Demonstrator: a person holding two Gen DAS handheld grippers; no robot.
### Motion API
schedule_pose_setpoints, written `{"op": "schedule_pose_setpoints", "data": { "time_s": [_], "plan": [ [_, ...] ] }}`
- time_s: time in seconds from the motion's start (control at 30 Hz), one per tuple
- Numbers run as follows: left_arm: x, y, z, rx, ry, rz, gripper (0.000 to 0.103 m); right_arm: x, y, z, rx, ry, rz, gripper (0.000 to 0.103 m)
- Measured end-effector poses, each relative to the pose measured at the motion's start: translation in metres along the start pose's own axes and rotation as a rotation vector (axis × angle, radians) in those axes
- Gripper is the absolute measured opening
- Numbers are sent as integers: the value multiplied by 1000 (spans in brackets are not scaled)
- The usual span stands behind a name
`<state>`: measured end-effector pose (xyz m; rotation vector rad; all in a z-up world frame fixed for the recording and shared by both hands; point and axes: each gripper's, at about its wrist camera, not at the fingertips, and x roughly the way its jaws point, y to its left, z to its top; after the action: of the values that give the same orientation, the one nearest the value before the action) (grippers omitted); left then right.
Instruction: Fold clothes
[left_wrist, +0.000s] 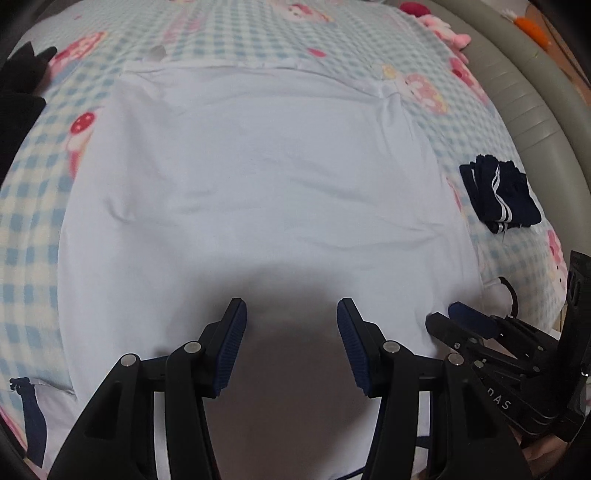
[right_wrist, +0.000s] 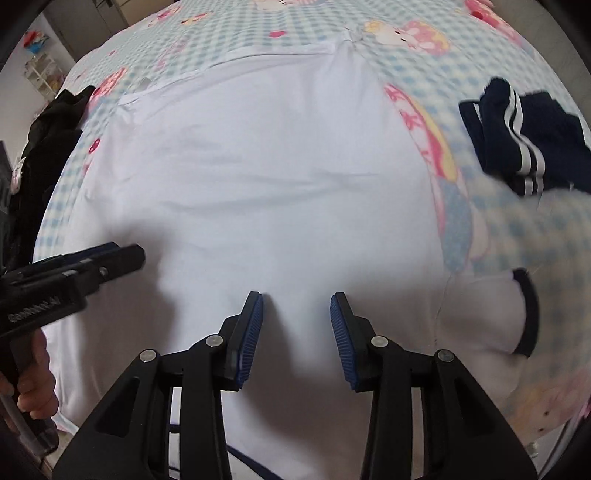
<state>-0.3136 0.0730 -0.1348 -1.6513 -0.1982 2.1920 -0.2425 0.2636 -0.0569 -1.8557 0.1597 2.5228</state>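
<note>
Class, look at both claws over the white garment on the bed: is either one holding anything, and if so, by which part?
Nothing is held. The left claw and right claw both hover open above the white garment, with no cloth pinched between the pads.

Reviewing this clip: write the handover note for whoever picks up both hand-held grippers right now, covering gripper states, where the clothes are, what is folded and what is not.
Left hand-held gripper: open, nothing between its pads, above the near part of the white garment.
Right hand-held gripper: open and empty, over the same garment beside the left one.
White garment: spread fairly flat on the checked cartoon-print bedsheet; a dark-trimmed sleeve sticks out at its right side.
Done: a navy item with white stripes lies bunched or folded to the right.
Left: the white garment looks unfolded; dark clothing waits at the far left.
</note>
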Motion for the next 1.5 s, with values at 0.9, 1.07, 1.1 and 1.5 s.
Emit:
{"op": "schedule_pose_setpoints", "data": {
  "time_s": [0.9, 1.07, 1.1, 1.5],
  "plan": [
    [-49, -33, -180, 15, -225, 219, 54, 12, 21, -149, -124, -264, -81, 39],
    [-50, -25, -212, -7, -188, 251, 54, 17, 19, -172, -159, -267, -94, 39],
    [-50, -24, -219, -15, -182, 245, 54, 15, 17, -176, -161, -262, -87, 39],
    [-91, 6, -271, -205, -286, 53, 54, -14, -21, -206, -57, -293, 12, 39]
  ]
}}
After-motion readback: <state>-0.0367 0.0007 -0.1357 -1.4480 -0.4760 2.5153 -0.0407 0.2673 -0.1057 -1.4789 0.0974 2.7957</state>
